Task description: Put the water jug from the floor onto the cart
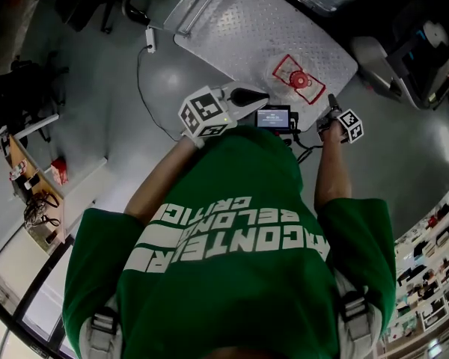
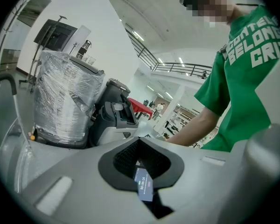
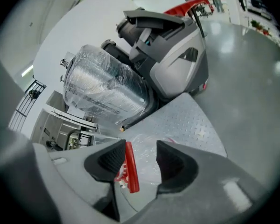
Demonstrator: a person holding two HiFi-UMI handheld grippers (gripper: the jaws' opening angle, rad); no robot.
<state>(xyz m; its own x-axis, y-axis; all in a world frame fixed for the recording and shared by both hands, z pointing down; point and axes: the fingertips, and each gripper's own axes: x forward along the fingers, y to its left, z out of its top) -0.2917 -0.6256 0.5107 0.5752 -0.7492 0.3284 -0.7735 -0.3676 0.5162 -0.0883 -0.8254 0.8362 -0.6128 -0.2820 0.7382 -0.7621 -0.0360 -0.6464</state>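
The head view looks down on the jug (image 1: 297,78), which sits on the cart (image 1: 239,28) at the end near the person. The left gripper (image 1: 248,96) and the right gripper (image 1: 331,105) are held out just short of that end. A small lit screen (image 1: 273,117) is between them. This view is too far off to show the jaws.

The right gripper view shows them well. Its jaws stand wide apart and press on nothing. The jug's red handle (image 3: 130,167) shows in the gap, close to the left pad, and the clear jug lies past it on the cart.

The left gripper view shows its own jaws together, with nothing held. The screen peeks through the slit under them. The jug is out of this view. It shows the person's green shirt (image 2: 252,69) and a bare arm (image 2: 196,125).

The cart top is grey metal with little bumps all over. The floor (image 1: 112,126) is grey and shiny, and a thin cable (image 1: 144,96) lies on it. Past the cart stand a big thing wrapped in clear plastic (image 3: 105,90) and a grey machine (image 3: 177,55). Shelves (image 1: 434,253) run along the right edge of the head view. Only the left gripper view shows the white ceiling with its lights and a rail (image 2: 177,68) high up.
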